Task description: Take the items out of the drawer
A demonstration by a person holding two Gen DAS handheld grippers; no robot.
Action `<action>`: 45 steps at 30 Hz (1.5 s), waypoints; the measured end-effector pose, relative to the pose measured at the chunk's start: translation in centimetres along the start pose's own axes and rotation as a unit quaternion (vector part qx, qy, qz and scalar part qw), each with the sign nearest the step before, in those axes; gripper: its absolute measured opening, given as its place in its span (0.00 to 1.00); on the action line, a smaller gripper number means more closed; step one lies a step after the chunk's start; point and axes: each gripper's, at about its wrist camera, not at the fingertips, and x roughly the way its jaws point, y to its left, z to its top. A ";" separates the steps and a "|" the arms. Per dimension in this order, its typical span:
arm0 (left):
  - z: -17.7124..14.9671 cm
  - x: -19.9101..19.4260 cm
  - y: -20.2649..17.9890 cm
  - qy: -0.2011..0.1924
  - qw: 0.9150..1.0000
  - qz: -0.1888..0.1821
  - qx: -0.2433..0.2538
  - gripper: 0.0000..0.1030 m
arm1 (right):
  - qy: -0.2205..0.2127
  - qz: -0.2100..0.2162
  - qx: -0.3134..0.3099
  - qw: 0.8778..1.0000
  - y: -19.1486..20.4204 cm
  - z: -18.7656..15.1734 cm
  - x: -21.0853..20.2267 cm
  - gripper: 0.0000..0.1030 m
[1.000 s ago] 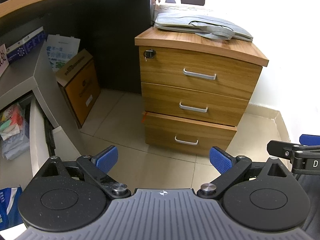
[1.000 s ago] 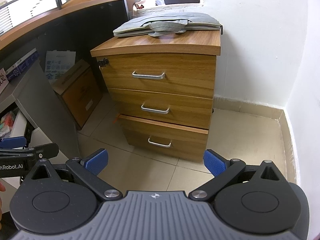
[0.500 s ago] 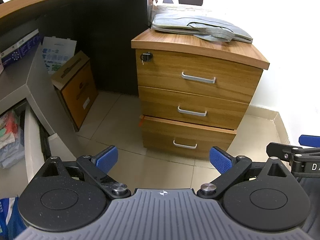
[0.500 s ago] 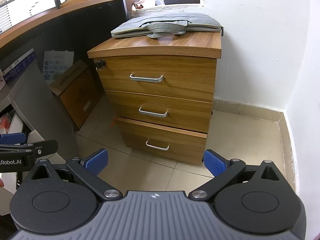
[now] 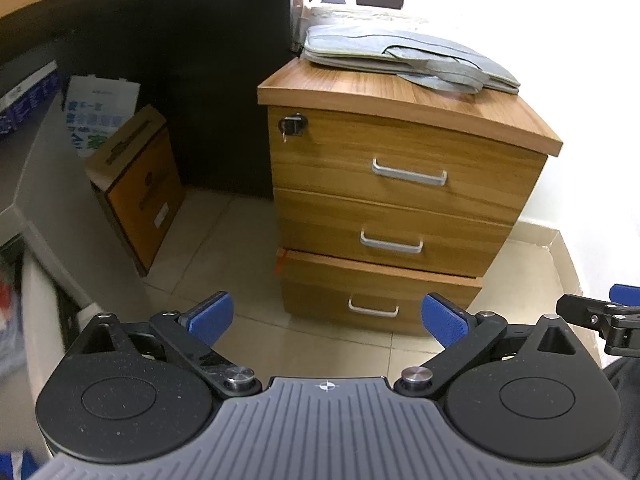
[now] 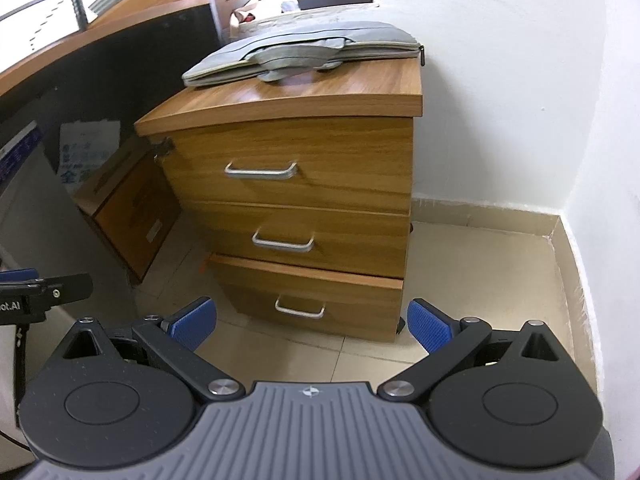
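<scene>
The left tool [image 5: 327, 319] and the right tool [image 6: 311, 323] are both hovering over the tiled floor [image 5: 256, 240] with their blue pads spread wide apart, holding nothing. Ahead of them a three-drawer wooden cabinet [image 6: 296, 148] is standing in the corner. Its bottom drawer [image 5: 376, 292] is sitting slightly pulled out, its front proud of the two drawers above; those are sitting flush. Each drawer is carrying a metal handle, the lowest handle [image 6: 300, 310] showing between the right tool's pads.

The left wrist view is showing the lock with a key [image 5: 293, 125] at the top drawer's left corner face-on, along with an orange cardboard box [image 5: 138, 192] leaning beside the cabinet. The right wrist view is showing the white wall [image 6: 500, 80] and skirting to the cabinet's right. A grey laptop bag [image 6: 304, 54] is lying on the cabinet's top. The drawer's contents are hidden in both views.
</scene>
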 end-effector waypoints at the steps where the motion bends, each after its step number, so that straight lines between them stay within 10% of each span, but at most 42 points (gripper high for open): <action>1: 0.3 0.6 0.3 0.001 1.000 -0.004 0.000 0.99 | -0.003 0.000 0.000 1.000 -0.1 0.2 0.5 0.99; 20: 7.4 10.9 3.5 -0.031 0.994 -0.067 0.075 1.00 | 0.030 0.076 -0.038 0.996 -4.4 9.1 10.4 0.99; 45: 5.4 28.9 8.6 0.020 0.991 -0.090 0.097 1.00 | 0.057 0.074 -0.098 0.991 -8.5 4.6 26.1 0.99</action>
